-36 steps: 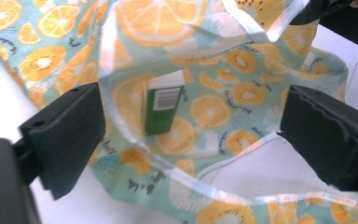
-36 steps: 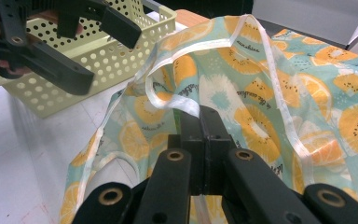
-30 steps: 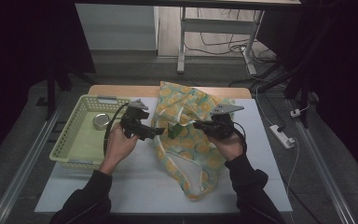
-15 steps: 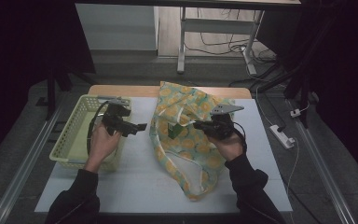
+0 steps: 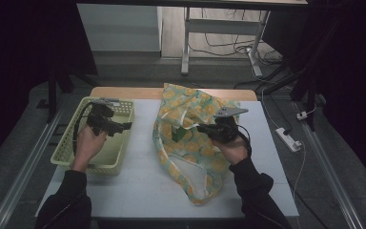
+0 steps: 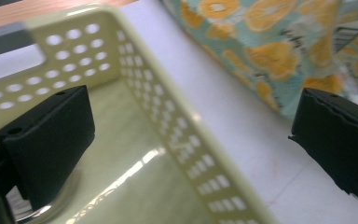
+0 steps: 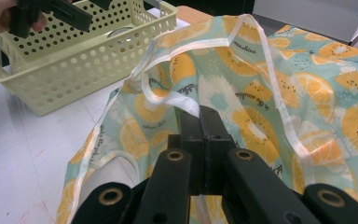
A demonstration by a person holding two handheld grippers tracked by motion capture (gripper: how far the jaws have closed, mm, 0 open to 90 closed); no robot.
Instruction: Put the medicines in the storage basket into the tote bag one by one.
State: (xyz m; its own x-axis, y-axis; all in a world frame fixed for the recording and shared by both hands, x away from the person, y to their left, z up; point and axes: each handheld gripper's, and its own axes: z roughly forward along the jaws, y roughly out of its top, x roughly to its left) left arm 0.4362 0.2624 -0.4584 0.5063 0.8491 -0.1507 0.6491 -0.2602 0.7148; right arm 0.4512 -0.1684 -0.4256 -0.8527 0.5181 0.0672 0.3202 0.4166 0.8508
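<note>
A cloth bag (image 5: 190,155) printed with orange slices lies across the middle of the white table (image 5: 138,191). My right gripper (image 5: 202,129) is shut on its white strap (image 7: 186,105), the jaws pressed together in the right gripper view (image 7: 200,114), holding the bag's mouth up. A dark green thing (image 5: 177,134) sits at that opening. My left gripper (image 5: 124,126) hovers open over the pale green perforated basket (image 5: 91,168), apart from the bag. In the left gripper view its jaws (image 6: 193,135) stand wide over the basket wall (image 6: 74,42), with nothing between them. A shiny round thing (image 6: 46,210) lies in the basket.
The basket stands at the table's left side, its right wall close to the bag (image 6: 261,56). A white power strip (image 5: 287,139) lies on the floor to the right. A metal frame leg (image 5: 186,43) stands beyond the table's wooden far edge (image 5: 124,91).
My left gripper has left the bag's mouth and moved left, ending over the basket. The right gripper has stayed put, still shut on the strap.
</note>
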